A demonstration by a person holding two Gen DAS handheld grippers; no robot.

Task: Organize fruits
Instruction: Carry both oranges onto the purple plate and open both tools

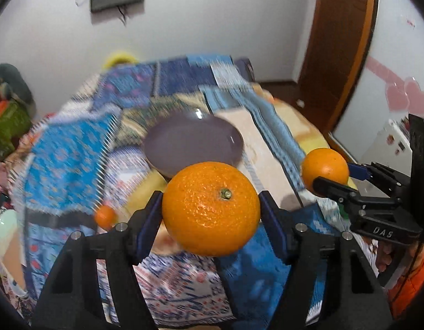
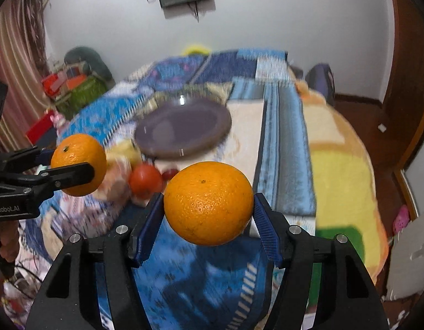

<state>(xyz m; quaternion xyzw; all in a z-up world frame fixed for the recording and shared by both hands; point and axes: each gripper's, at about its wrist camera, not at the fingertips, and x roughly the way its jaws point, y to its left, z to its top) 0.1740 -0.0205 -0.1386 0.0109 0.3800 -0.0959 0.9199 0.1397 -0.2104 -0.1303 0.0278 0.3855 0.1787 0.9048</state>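
We had an orange in each tool, both lifted clear of the patterned blanket and hanging on the near side of the purple plate. The left gripper was clamped on the stem-up orange, its blue pads pressed against the widest part on either flank. The right gripper pinched the second orange the same way, across its middle.

We judged these fruits firm and fairly heavy for their size, with a pebbled rind that gave the ribbed pads good purchase. The round shape was the risk: a hold above or below the broadest band could squeeze the fruit out, so taking it across the middle seemed right. Hard pressure might bruise the peel but would hardly crush it.

The left wrist view showed a small orange fruit and a pale yellow fruit on the blanket, nearer to us than the plate, and the other tool from the side, off to the plate's right. The right wrist view showed instead a red tomato-like fruit just in front of the plate, with something yellowish beside it, too blurred to name. The plate itself looked bare in both.
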